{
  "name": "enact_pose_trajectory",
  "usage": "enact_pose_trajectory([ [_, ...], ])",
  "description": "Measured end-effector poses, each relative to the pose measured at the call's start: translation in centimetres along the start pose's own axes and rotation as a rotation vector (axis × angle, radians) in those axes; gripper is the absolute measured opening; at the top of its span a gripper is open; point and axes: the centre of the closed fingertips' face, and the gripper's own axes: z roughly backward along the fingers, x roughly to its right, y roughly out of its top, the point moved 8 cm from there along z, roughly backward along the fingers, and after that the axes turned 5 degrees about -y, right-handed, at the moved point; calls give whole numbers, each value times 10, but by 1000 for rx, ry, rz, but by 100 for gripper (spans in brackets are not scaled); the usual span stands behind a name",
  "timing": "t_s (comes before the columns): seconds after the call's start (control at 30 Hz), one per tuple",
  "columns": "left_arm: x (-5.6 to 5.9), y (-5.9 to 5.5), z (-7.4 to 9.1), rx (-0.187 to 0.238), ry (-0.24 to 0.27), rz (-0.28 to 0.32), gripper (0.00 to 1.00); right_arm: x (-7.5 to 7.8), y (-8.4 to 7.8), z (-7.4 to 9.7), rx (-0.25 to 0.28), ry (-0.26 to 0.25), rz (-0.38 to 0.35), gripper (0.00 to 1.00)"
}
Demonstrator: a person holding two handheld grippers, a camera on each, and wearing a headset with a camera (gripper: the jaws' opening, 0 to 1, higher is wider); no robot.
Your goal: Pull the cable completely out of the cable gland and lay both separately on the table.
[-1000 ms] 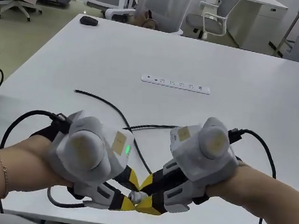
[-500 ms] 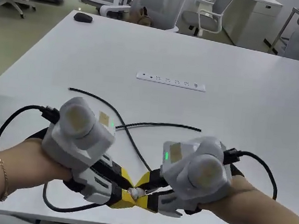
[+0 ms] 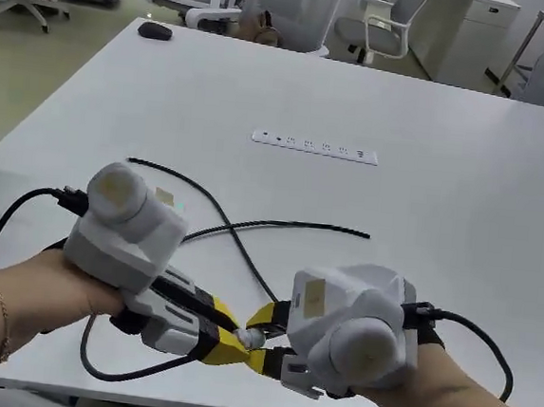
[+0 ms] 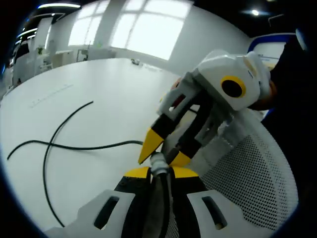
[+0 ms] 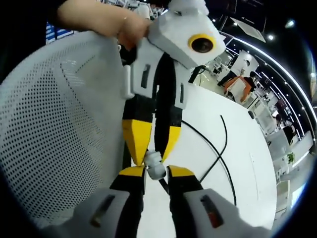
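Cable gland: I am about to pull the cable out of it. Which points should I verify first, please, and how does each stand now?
1. Hold of the left gripper on the cable gland: ok, jaws closed at it.
2. Hold of the right gripper: ok, the gland sits between its jaws.
3. Gland loosened around the cable: cannot tell.
4. Free path for the cable: not ok, a black strand crosses it.
5. Room on the table: ok, bare top beyond the grippers.
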Motion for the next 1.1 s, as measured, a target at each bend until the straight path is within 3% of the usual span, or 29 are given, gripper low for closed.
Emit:
enact_pose_trajectory([
  [0.17,7,-6,-10,-131,13,-205,17,-7,-4,-3,-16,48,0,21],
  [0.27,10,-5,-13,-151,18,-264,17,-10,-5,-4,-27,66,3,22],
  [0.37,11,-6,-14,-159,25,-294,17,-12,-6,-5,-30,80,7,16],
  [0.57,9,-6,-14,-161,40,-273,17,-15,-5,-6,-48,66,39,14],
  [0.7,3,-5,-9,-110,54,-164,17,-10,-3,-5,-47,12,91,14],
  [0.73,2,-5,-8,-97,51,-121,17,-10,-2,-5,-45,7,99,14],
  [0.77,0,-7,-7,-80,42,-38,17,-10,-2,-6,-39,3,110,14],
  [0.8,-1,-7,-6,-70,39,-25,17,-10,-1,-6,-35,-4,120,14],
  [1.1,1,-8,-5,-66,33,-47,17,-9,-9,-10,-92,0,78,22],
])
